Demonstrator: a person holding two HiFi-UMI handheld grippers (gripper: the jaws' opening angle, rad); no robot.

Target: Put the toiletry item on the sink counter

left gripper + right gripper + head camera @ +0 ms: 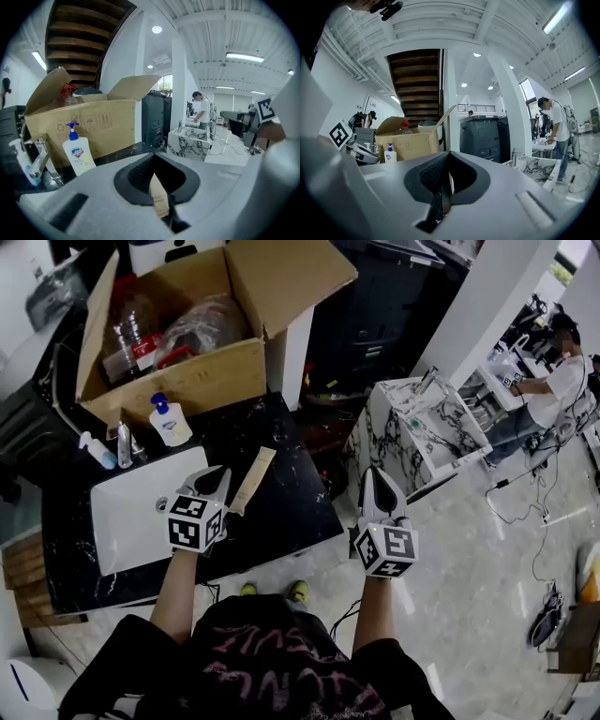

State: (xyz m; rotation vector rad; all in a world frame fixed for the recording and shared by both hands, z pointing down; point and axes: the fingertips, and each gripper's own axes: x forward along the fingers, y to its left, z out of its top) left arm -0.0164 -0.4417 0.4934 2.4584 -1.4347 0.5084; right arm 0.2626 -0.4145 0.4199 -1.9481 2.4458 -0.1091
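Soap bottle (170, 421) sits far left behind the sink (131, 512). The left gripper (217, 482) is clenched on the near end of the toothbrush pack (255, 476), which lies along the black counter (291, 512) just right of the basin. The right gripper (378, 482) is closed on nothing, off past the counter's edge. I'd say we're at the grasp-and-place bit, so next is setting the pack flat and letting go.

Low in the frame, the person wears a black short-sleeved T-shirt (267, 657) with a pink print, and yellow-green shoes (298, 591). The left gripper (214, 480) and the right gripper (375, 478) are white, each with a black-and-white marker cube.
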